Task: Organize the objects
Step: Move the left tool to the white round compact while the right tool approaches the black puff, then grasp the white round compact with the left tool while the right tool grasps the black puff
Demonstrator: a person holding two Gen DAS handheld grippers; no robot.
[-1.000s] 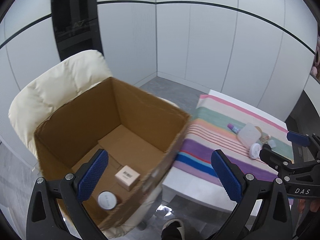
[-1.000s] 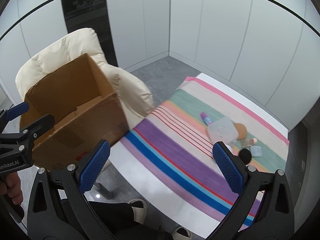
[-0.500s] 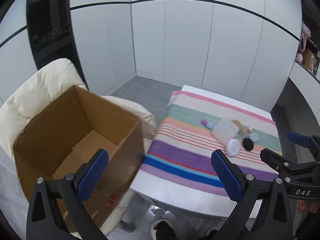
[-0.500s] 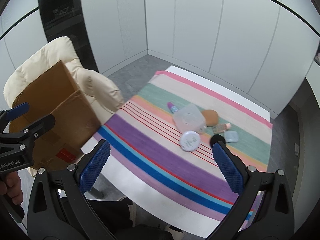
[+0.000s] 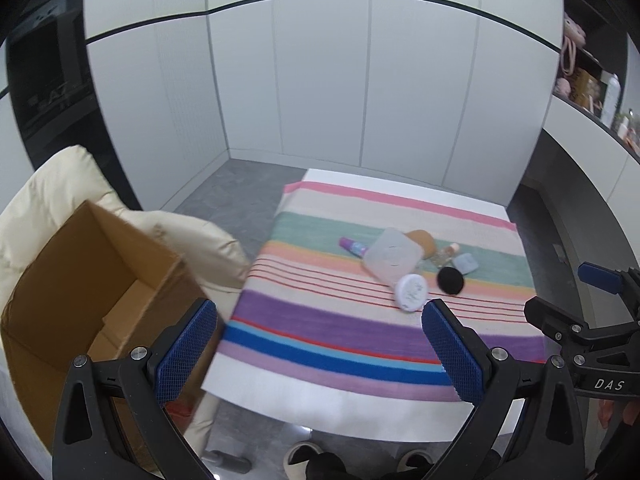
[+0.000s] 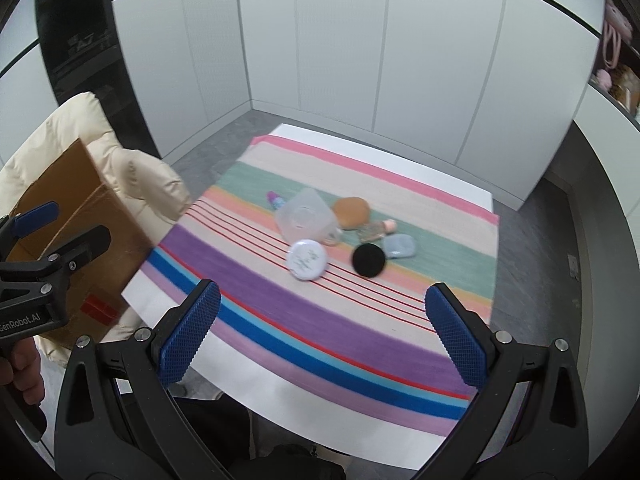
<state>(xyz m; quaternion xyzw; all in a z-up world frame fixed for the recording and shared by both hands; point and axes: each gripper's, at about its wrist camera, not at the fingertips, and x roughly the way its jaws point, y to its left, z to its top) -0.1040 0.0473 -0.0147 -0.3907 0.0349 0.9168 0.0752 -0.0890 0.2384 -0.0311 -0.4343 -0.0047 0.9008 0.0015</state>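
left gripper (image 5: 316, 354): wide open, nothing in it, hanging above the near edge of the desk (image 5: 320, 404)
right gripper (image 6: 322, 334): also spread wide and empty, pointed at the pile
nearest things: white round lid-jar (image 6: 307, 259) and a black disc (image 6: 369, 260) side by side on the striped cloth (image 6: 280, 300)
behind them: clear square container (image 6: 305, 217), tan puff (image 6: 352, 210), pale blue case (image 6: 399, 246), a small bottle (image 6: 378, 227) and a purple tube (image 6: 275, 199), all touching or nearly so
box: cardboard box (image 5: 92, 280) sits on the cream chair (image 5: 200, 240) off to the left, well apart from the pile
tip: I'd guess the white jar goes first since it's closest. Come straight down so you don't knock the black disc, then squeeze across its rim.
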